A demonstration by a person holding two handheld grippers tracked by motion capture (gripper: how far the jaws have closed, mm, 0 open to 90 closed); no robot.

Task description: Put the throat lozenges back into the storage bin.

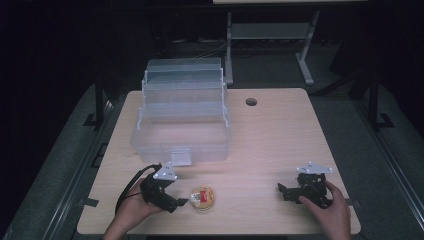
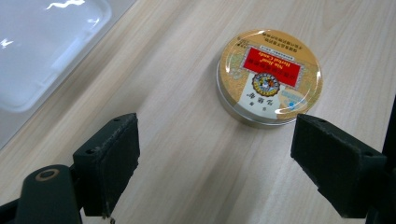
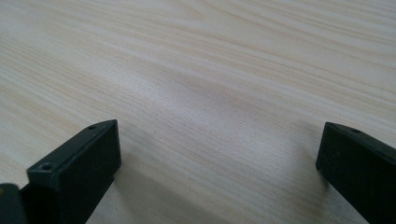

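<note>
The left gripper point(image 1: 181, 201) lies low over the near edge of the wooden table point(image 1: 280, 130), held by the person's left hand point(image 1: 131, 214), whose wrist is cut off by the bottom of the high view. Its 2 jaws stand wide apart and hold nothing. Just ahead of the jaw tips, touching neither, sits a small round tin point(image 1: 203, 197) flat on the table. In the left gripper view the tin point(image 2: 270, 77) lies ahead and toward the right-hand jaw, its gold lid bearing a red label and a round emblem; the print is too small to read. The lower edge of the tin's side is partly hidden behind that jaw's tip.

Beyond the left gripper and slightly to its left stands a clear plastic box point(image 1: 181, 117) with its lid raised and tiered trays stepped back. Its walls are see-through and pale, so what is inside is hard to make out. 1 rounded corner of the box point(image 2: 42, 51) shows blurred in the left gripper view.

The right gripper point(image 1: 282, 190) rests well apart from the tin, held by the right hand point(image 1: 331, 210). In the right gripper view its 2 jaws are wide apart over bare wood, gripping nothing point(image 3: 217, 158). The room behind the table is dark.
</note>
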